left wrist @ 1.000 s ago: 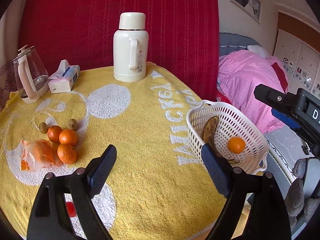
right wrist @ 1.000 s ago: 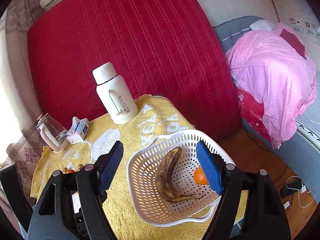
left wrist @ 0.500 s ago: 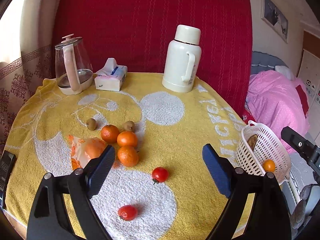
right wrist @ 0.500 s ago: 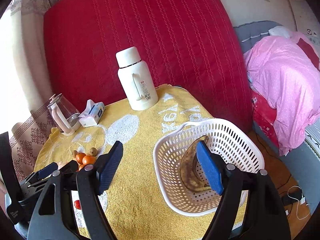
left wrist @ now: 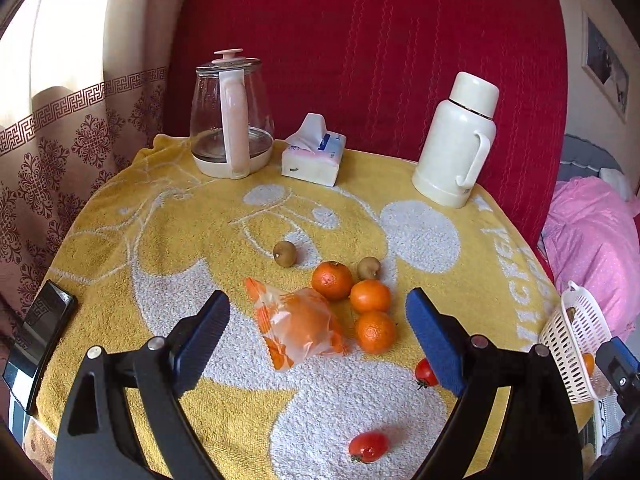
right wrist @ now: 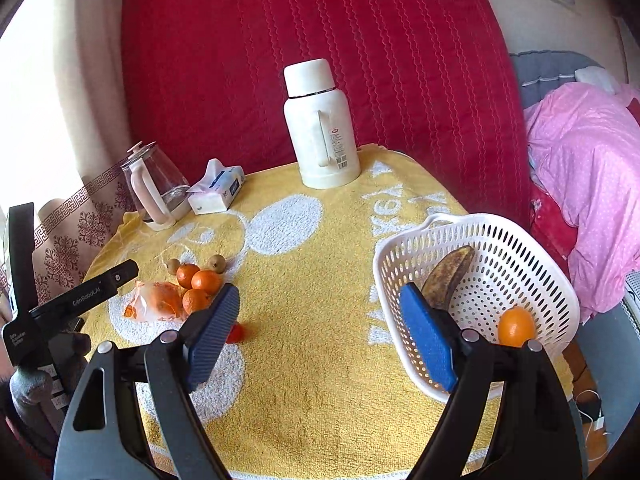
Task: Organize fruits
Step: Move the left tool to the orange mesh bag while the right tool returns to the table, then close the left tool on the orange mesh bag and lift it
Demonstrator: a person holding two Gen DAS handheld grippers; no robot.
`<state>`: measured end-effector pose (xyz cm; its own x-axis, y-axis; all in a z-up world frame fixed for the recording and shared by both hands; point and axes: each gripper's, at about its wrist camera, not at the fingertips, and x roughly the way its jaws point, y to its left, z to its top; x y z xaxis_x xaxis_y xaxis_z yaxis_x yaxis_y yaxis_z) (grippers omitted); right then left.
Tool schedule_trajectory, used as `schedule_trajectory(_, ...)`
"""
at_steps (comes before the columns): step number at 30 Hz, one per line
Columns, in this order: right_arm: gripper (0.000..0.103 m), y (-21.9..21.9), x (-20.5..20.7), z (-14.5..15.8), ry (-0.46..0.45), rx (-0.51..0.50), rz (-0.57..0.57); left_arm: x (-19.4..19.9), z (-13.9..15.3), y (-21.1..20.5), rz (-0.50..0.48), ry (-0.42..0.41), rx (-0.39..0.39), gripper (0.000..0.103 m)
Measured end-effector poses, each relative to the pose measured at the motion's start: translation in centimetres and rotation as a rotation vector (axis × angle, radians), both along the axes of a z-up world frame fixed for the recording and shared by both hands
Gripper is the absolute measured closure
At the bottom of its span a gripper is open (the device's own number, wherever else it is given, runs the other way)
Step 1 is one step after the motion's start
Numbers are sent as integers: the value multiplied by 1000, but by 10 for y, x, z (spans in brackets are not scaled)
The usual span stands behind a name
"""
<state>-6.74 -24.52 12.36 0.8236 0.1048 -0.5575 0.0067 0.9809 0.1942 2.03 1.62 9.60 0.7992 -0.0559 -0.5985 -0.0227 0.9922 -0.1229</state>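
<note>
Orange tangerines (left wrist: 370,297) lie mid-tabletop between the wide, empty left gripper (left wrist: 318,332) fingers; the right gripper (right wrist: 320,330), opening and empty, hovers beside the right-edge basket (right wrist: 520,240), hiding a tomato (right wrist: 236,332).

Yellow towel (left wrist: 168,240) w/ white cartoon print covers the table. Glass kettle (left wrist: 228,120) w/ pink handle stands at back left, tissue pack (left wrist: 314,156) just beside it, cream thermos flask (left wrist: 456,136) upright at back right. Black phone (left wrist: 38,332) lies at the left edge. Red quilted cover (left wrist: 360,40) behind, pink bedding (right wrist: 588,168) off to the right
</note>
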Motion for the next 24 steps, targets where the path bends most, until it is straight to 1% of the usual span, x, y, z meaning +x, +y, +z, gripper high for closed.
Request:
schedule_trajectory(6, 19, 24, 0, -13, 37, -18, 70, 16, -14, 11, 41, 41, 8, 14)
schedule_trajectory(13, 19, 47, 2, -28, 79, -41, 129, 41, -39, 13, 56, 108, 19, 14)
schedule_trajectory(20, 19, 63, 4, -42, 116, -58, 177, 65, -63, 19, 60, 196, -19, 14)
schedule_trajectory(24, 19, 69, 5, -49, 135, -68, 194, 71, -70, 22, 50, 211, -47, 14)
